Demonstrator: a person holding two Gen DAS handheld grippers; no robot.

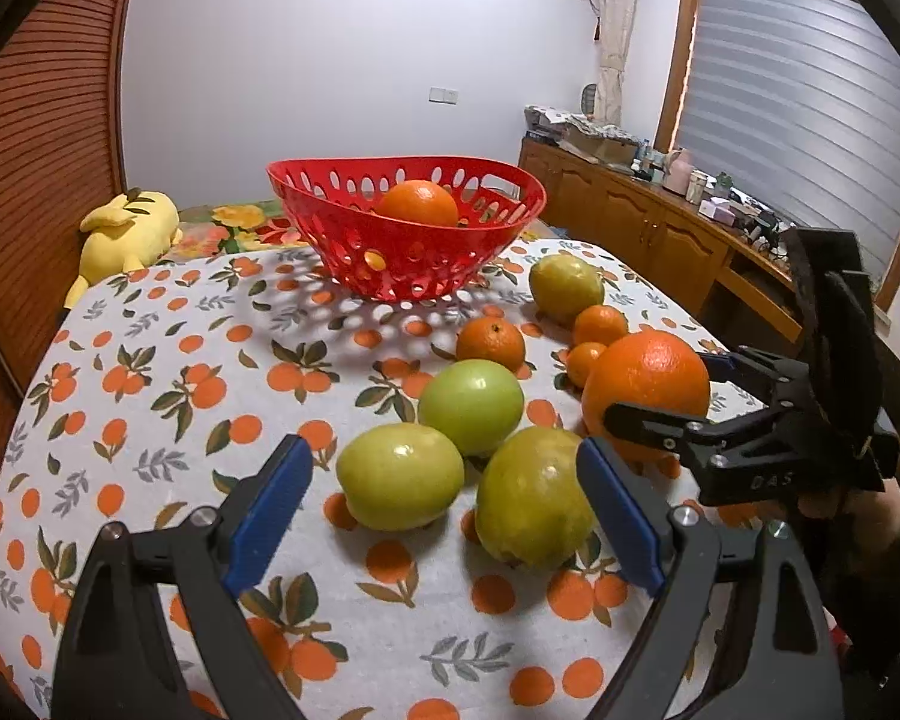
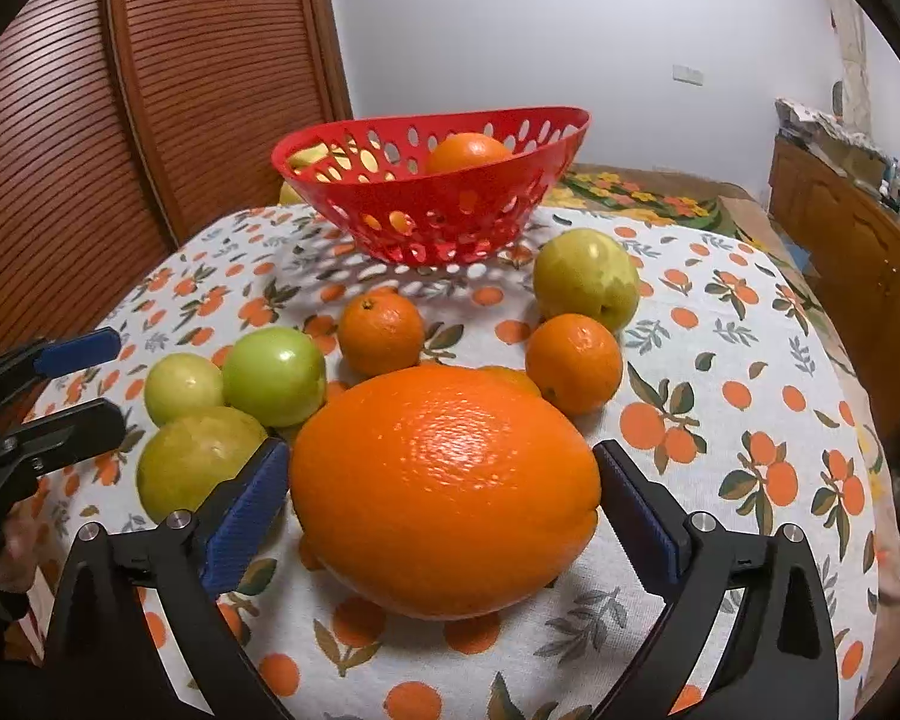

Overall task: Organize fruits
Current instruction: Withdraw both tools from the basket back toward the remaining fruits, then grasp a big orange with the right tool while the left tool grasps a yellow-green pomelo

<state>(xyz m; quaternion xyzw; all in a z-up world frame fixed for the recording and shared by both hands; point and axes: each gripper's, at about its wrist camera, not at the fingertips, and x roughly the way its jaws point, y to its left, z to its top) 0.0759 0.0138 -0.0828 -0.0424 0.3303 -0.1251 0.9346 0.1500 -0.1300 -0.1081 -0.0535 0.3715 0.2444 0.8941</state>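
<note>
A red perforated basket (image 1: 390, 252) (image 2: 450, 222) stands at the far side of the table with one orange (image 1: 419, 202) (image 2: 467, 153) in it. My right gripper (image 2: 444, 498) (image 1: 666, 396) is open around a large orange (image 2: 444, 489) (image 1: 647, 387), its blue pads beside it, contact unclear. My left gripper (image 1: 444, 507) (image 2: 84, 381) is open above the cloth, two yellow-green fruits (image 1: 401, 476) (image 1: 531, 495) between its fingers. A green fruit (image 1: 471, 407) (image 2: 274, 375), small tangerines (image 1: 491, 343) (image 2: 573, 363) and another yellow-green fruit (image 1: 566, 288) (image 2: 585, 279) lie between grippers and basket.
The table wears a white cloth with an orange print (image 1: 168, 396) (image 2: 750, 408). A yellow plush toy (image 1: 127, 234) lies beyond its far left edge. A wooden sideboard (image 1: 660, 228) with clutter runs along the right wall. A slatted wooden door (image 2: 120, 120) stands on the left.
</note>
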